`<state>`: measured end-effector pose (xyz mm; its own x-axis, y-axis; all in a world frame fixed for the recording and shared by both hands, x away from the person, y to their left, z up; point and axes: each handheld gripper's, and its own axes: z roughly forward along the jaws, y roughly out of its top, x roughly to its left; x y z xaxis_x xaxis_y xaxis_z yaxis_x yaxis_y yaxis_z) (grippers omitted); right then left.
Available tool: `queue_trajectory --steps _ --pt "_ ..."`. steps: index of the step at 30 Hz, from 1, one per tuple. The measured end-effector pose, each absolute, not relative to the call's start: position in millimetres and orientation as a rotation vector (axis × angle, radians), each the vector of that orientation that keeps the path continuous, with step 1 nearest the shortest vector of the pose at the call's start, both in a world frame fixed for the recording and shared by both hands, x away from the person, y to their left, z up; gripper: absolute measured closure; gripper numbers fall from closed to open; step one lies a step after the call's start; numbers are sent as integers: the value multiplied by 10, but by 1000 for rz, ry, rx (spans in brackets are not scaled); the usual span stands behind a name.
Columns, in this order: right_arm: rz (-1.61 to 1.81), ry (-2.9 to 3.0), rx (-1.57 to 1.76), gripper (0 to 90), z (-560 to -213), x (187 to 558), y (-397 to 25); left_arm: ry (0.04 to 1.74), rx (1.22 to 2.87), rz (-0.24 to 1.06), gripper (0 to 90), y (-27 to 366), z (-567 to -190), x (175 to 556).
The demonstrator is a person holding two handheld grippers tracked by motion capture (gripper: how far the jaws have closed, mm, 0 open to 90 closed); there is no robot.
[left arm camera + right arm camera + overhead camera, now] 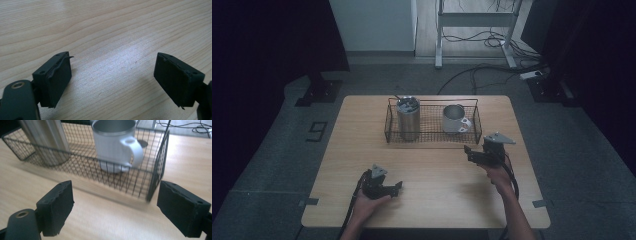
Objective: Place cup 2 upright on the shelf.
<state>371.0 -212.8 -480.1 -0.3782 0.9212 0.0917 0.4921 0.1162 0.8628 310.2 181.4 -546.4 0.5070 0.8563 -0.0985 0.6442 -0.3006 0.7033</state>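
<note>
At 12 o'clock on the table [427, 200], wire basket [432, 137] holds white mug [455, 119] at its 3 o'clock end, steel tumbler [408, 117] at 9. Right gripper [472, 152], jaws spread wide, empty, sits just off the basket's 4 o'clock corner, facing the mug. Left gripper [398, 187] at 7 o'clock, low over bare wood, jaws apart, holding nothing.

Both grippers are black: the left gripper [393, 189] and right gripper [470, 153] each carry a grey three-cornered plate, square padded jaws with small screws, and a trailing black cable.
</note>
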Motion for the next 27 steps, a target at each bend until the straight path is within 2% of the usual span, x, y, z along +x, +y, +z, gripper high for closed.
queue_trajectory --steps 11,27 --pt "1157 1980 1372 143 -5122 3339 -2236 1222 2048 385 143 1816 -5465 3104" --pt "1120 1985 1389 150 -5263 3331 -2247 1222 2047 385 143 1816 -5466 3106"
